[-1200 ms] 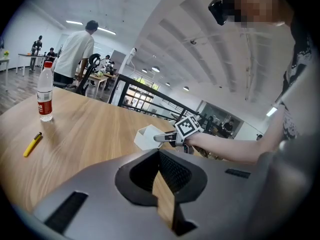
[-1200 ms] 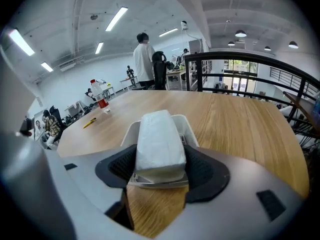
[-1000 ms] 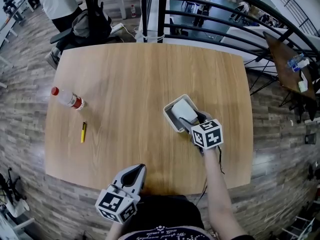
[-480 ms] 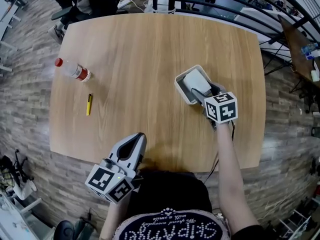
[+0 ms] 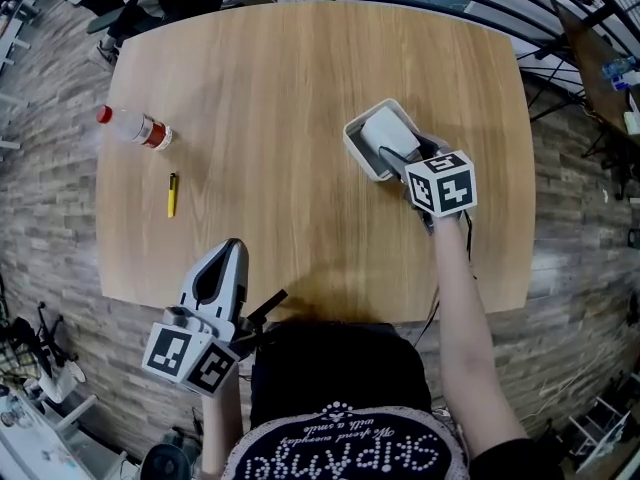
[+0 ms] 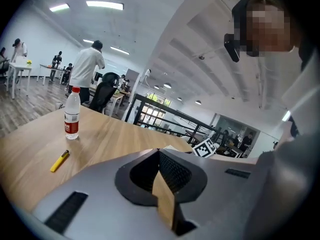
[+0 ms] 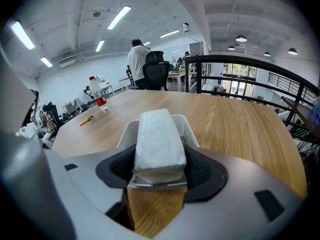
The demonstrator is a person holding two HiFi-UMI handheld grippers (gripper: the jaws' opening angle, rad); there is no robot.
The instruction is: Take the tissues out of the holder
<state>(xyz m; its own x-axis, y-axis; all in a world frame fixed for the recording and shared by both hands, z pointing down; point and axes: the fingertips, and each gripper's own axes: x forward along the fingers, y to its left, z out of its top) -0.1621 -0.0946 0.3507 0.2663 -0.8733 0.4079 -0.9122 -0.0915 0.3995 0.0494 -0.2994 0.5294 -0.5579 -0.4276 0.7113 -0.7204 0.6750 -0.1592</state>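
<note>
White tissue pack (image 5: 383, 128), long axis along my right gripper (image 5: 398, 160), sits clamped between its jaws inside the white plastic holder (image 5: 352, 140); left gripper (image 5: 234, 248) closed, empty, well apart.

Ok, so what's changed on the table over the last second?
The left gripper slid toward the person's left along the near edge of the table, tongs shut and empty. Nothing was taken or let go: the right gripper stays closed on the tissue pack, which still sits in the holder. The bottle and yellow pen are unmoved.
</note>
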